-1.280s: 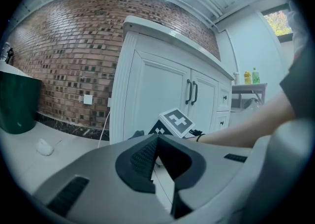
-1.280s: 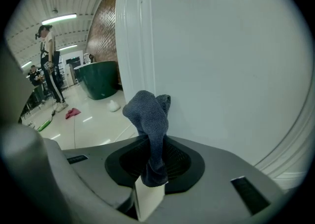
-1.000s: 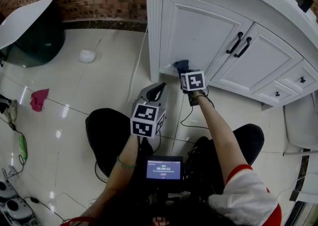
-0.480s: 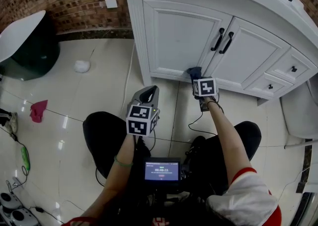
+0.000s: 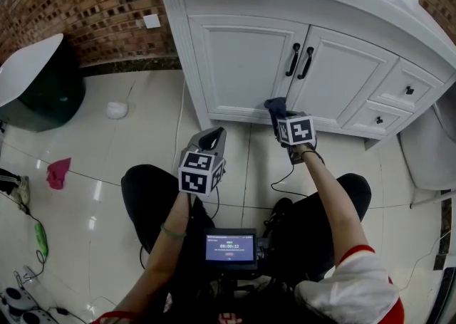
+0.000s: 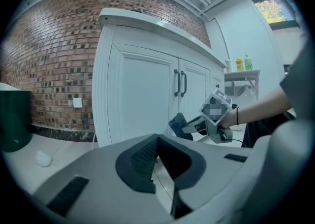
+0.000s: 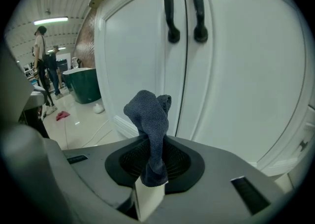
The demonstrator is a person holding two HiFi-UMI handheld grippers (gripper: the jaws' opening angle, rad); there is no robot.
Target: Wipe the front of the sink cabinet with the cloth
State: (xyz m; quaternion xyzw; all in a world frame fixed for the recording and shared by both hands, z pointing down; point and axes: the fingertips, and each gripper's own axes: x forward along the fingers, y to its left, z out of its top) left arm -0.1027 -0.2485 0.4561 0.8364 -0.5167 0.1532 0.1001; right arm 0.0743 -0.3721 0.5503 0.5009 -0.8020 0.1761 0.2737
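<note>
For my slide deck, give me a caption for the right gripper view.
Right gripper clamps a dark blue cloth in front of the white cabinet doors.

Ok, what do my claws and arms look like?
Left claw and right claw are grey with black ribbed pads, each carrying a cube of black-and-white square markers. A black cable trails from the right claw. White sleeve with red trim; thin wristbands.

My right tool (image 7: 153,166) clamps the dark blue cloth (image 7: 149,117), which bunches upright above the jaws, near the white cabinet doors (image 7: 246,80), below their two black handles (image 7: 170,14).
</note>
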